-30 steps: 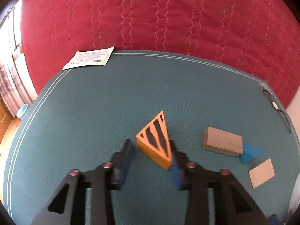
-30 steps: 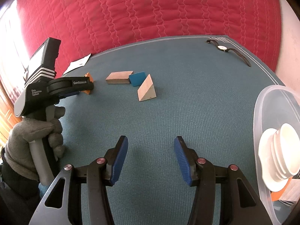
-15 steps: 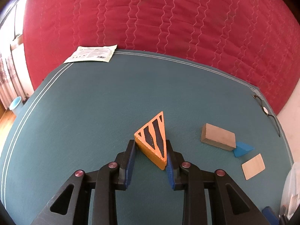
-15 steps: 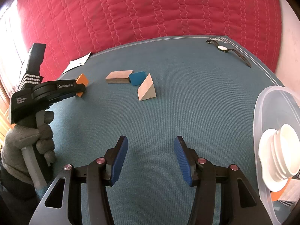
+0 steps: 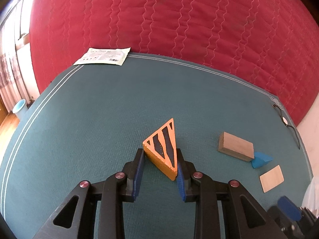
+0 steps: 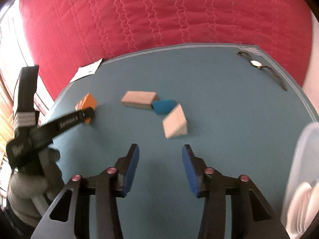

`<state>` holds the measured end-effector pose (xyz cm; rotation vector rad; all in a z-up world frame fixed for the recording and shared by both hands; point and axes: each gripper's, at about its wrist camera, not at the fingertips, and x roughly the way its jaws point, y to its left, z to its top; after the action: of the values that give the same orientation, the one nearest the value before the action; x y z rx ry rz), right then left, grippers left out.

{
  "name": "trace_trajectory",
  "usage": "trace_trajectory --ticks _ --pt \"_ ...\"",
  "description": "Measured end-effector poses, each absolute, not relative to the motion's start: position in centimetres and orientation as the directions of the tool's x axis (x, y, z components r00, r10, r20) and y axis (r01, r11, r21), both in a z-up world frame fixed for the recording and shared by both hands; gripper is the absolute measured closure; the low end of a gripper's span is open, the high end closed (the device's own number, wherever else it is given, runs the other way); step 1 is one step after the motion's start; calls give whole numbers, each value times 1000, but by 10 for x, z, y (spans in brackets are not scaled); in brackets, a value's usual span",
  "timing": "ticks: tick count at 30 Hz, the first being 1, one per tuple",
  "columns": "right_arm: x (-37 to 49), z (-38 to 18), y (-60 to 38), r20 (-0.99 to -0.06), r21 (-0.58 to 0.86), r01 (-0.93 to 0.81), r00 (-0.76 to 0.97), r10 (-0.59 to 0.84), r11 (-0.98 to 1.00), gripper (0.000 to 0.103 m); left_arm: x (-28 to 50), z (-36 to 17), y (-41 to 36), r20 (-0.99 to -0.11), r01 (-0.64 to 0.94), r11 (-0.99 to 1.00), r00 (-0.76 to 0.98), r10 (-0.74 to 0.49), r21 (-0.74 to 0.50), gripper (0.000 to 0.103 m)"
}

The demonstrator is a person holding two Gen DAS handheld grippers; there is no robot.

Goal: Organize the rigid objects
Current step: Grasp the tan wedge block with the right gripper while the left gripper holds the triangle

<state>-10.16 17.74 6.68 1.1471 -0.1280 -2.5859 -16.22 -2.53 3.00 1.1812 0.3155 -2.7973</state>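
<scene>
— Slippage worries me: the left claw (image 5: pixel 159 165) pinches the orange wedge (image 5: pixel 162 151), frame centre, on slanted faces, so it could squirt out on lifting.

— And the right claw (image 6: pixel 160 166)?

— Spread, holding nothing, its jaws just narrowing; blurred, it might bump the pale wedge (image 6: pixel 174 122).

— Count?

— On the teal mat (image 5: pixel 89 119): one orange wedge, one tan block (image 5: pixel 236 146), one blue wedge (image 5: pixel 260 159), one pale wedge. One watch (image 6: pixel 256 63), upper right.

Wristwatch (image 6: pixel 255 63), paper packet (image 5: pixel 102 56), perhaps a tub (image 6: pixel 303 159).
</scene>
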Motion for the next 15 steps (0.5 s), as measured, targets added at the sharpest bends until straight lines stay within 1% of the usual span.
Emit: trace_trajectory --ticks 3,5,7,10,15 --pt "-113 64 170 -708 235 255 -616 -345 -938 64 -162 29 -26 -717 164 -974 -697 -1 -158 72" --pt "-121 60 164 -714 236 252 -610 -344 -938 65 -163 29 -27 -717 165 -973 -697 1 -161 72" --pt "-128 56 161 -719 227 240 -612 -328 -944 66 -163 29 -28 -718 166 -972 -696 3 -165 72" --pt "-135 56 156 -714 173 229 -641 -282 -958 66 -163 29 -28 -719 166 -972 -695 4 -166 72" --pt "-141 57 158 -723 145 200 -647 -242 -969 66 -164 29 -28 -720 166 -971 -694 6 -169 72"
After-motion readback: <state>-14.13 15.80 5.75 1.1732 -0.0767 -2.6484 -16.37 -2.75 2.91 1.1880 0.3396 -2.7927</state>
